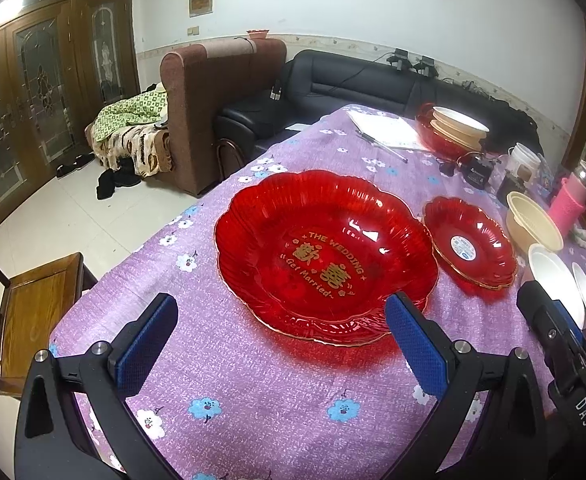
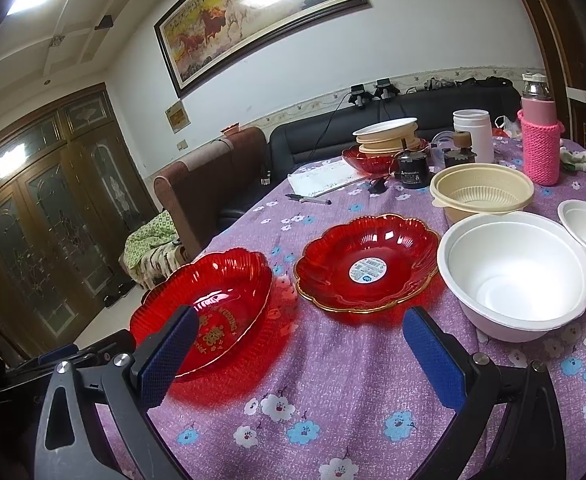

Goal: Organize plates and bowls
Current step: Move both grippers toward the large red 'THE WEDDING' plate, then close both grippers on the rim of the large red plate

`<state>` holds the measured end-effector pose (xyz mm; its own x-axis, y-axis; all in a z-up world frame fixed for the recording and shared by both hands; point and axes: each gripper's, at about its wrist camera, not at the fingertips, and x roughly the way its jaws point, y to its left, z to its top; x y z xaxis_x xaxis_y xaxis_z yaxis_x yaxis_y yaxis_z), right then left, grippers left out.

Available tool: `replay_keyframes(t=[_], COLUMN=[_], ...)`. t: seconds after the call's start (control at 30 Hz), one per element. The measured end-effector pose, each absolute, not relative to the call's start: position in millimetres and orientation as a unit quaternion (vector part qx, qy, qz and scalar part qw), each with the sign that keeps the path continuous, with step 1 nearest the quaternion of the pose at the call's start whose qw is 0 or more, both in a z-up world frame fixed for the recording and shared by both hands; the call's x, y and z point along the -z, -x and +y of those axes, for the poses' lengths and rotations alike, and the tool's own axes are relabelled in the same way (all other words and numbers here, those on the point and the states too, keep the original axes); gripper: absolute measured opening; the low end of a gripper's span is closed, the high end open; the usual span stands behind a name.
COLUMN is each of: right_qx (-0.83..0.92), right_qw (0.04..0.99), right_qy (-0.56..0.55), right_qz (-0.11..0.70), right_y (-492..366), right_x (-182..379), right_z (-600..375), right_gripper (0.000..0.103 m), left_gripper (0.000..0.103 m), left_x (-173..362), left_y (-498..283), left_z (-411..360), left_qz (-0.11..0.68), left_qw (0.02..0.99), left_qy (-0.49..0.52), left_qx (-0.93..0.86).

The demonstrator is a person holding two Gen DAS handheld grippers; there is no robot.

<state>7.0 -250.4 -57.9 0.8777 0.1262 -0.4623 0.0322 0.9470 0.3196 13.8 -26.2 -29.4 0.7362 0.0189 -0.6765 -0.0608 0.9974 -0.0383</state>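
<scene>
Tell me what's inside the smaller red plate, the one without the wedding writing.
Inside the smaller red plate only a round white and blue sticker lies at the center; its print is too small to read. At least one more plate rim shows stacked beneath it, but what lies under the stack is covered.

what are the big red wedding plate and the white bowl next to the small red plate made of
Big red plate: probably clear glossy plastic; light passes through, tinting the cloth red, and highlights are sharp, though glass is possible.
White bowl: seemingly foam or moulded pulp; matte, opaque, thick soft rim, no glare.
</scene>
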Motion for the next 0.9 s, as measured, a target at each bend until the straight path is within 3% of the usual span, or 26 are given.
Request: replay_keyframes(t=[0.7, 0.9], right_qx=[-0.039, -0.032], right_qw=[0.951, 0.937], right_qy=[-0.168, -0.173], right_qz=[0.256, 0.302], right_y=[-14, -42], right_x=[53, 60], right_z=[-236, -217], right_gripper=[0.102, 0.102], left_gripper=[0.103, 0.103], left_x=[35, 45], left_y=[-29, -43], left_z=[15, 46], left_qz=[0.368, 0.384], left_qw=[0.926, 0.915], left_qy=[0.06, 0.087], left_qx=[-0.061, -0.091])
